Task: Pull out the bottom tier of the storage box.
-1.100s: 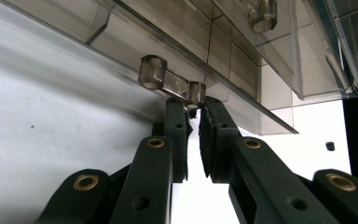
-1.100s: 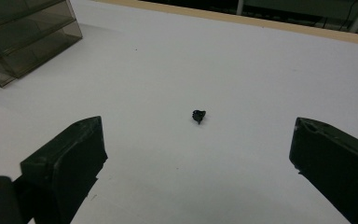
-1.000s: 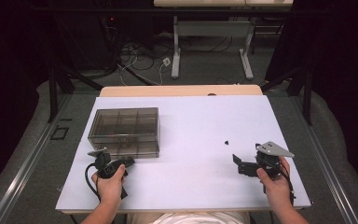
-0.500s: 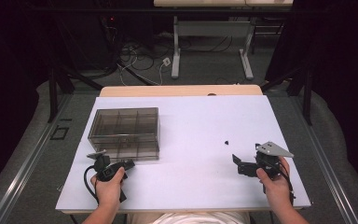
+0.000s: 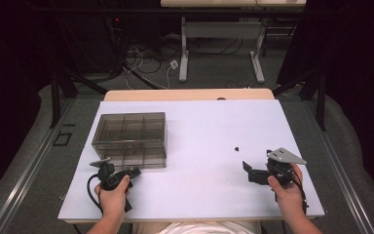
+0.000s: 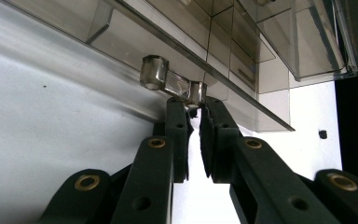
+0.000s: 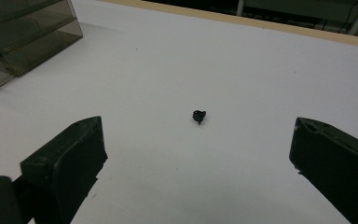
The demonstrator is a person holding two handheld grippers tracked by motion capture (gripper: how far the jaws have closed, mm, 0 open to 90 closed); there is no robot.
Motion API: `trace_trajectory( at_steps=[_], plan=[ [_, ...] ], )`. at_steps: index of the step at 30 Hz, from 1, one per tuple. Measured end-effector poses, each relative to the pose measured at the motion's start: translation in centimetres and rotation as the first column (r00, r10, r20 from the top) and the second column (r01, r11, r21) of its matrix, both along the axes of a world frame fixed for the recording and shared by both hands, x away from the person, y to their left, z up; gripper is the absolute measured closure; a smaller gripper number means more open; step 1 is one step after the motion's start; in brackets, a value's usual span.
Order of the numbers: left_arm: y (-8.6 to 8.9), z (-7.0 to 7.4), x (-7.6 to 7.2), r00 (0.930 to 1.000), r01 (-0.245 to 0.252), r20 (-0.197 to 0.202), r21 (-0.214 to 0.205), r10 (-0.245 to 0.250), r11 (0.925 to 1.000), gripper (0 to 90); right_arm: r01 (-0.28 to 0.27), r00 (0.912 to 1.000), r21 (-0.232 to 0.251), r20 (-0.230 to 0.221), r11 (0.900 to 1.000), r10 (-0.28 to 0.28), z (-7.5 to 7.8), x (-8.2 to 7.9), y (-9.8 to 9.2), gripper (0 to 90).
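At lower left, our left gripper (image 6: 194, 114) sits nearly clenched beneath the smoky compartment box's (image 5: 130, 139) clear latch (image 6: 171, 85). At lower right, our right gripper (image 5: 246, 170) gapes released, facing a small black part (image 7: 199, 115).

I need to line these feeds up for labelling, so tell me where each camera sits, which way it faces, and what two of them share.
High view: fixed above the person's side, looking forward and down on the white table; both hands show, left gripper and right gripper.
Left gripper view: rides the left gripper, looking along nearly closed jaws at the clear box's latch.
Right gripper view: rides the right gripper, looking between wide-open jaws at a small black part.
Shared: the compartment box and the black part appear in all three.
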State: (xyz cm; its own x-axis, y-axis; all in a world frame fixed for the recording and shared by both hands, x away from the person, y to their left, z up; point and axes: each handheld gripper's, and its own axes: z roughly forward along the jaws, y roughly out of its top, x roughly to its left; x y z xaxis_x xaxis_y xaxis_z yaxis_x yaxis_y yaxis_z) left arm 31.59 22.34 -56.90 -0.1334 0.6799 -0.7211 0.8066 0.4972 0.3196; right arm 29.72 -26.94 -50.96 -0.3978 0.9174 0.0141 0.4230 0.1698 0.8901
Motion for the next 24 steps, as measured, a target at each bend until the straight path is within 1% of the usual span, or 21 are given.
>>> trace_trajectory(
  at_steps=[4, 6, 7, 9, 10, 14, 16, 18, 20, 22, 23, 24],
  plan=[
    [0.03, -0.06, -0.02, 1.0000, 0.003, -0.006, -0.017, -0.003, 0.9998, 80.9, -0.001, 1.0000, -0.001, 0.000, 1.0000, 0.001, 0.00, -0.01, 0.01, 3.0],
    [-0.01, -0.04, -0.03, 1.0000, 0.001, -0.004, -0.017, -0.002, 0.9999, 79.5, 0.000, 1.0000, -0.003, 0.004, 1.0000, 0.000, -0.03, 0.02, 0.04, 3.0],
    [-0.01, -0.02, -0.04, 0.9999, 0.009, -0.006, -0.016, -0.009, 0.9998, 78.7, -0.005, 1.0000, -0.004, 0.002, 1.0000, 0.005, -0.02, 0.02, 0.03, 3.0],
    [-0.07, -0.02, -0.08, 0.9998, 0.012, -0.013, -0.024, -0.012, 0.9996, 77.7, -0.003, 1.0000, -0.005, 0.001, 1.0000, 0.003, 0.00, -0.01, 0.05, 3.0],
    [-0.05, -0.02, -0.11, 0.9997, 0.021, -0.012, -0.022, -0.021, 0.9996, 77.0, -0.003, 1.0000, -0.005, 0.001, 1.0000, 0.003, 0.00, -0.01, 0.05, 3.0],
    [-0.13, 0.00, -0.18, 0.9996, 0.026, -0.005, -0.029, -0.026, 0.9992, 73.0, -0.001, 1.0000, -0.003, 0.005, 1.0000, 0.001, -0.01, 0.02, 0.04, 3.0],
    [-0.21, 0.09, -0.19, 0.9996, 0.027, -0.002, -0.025, -0.027, 0.9993, 70.2, -0.002, 1.0000, -0.002, 0.004, 1.0000, 0.002, -0.02, 0.03, 0.04, 3.0],
    [-0.22, 0.19, -0.25, 0.9992, 0.039, 0.001, -0.024, -0.039, 0.9990, 68.6, -0.001, 1.0000, -0.004, 0.004, 1.0000, 0.001, -0.03, 0.03, 0.06, 3.0],
    [-0.36, 0.23, -0.32, 0.9994, 0.035, 0.002, -0.021, -0.035, 0.9992, 67.0, -0.007, 1.0000, 0.000, 0.002, 1.0000, 0.007, -0.06, 0.05, 0.08, 3.0],
    [-0.42, 0.28, -0.35, 0.9991, 0.043, 0.004, -0.021, -0.043, 0.9989, 65.4, -0.008, 1.0000, -0.002, -0.002, 1.0000, 0.008, -0.02, 0.04, 0.08, 3.0],
    [-0.36, 0.37, -0.39, 0.9984, 0.056, 0.000, -0.021, -0.056, 0.9982, 64.3, -0.009, 1.0000, -0.003, -0.004, 1.0000, 0.009, -0.01, 0.04, 0.07, 3.0],
    [-0.49, 0.36, -0.40, 0.9986, 0.051, 0.009, -0.014, -0.051, 0.9986, 63.6, -0.008, 1.0000, -0.003, -0.005, 1.0000, 0.008, -0.02, 0.05, 0.07, 3.0]
  ],
)
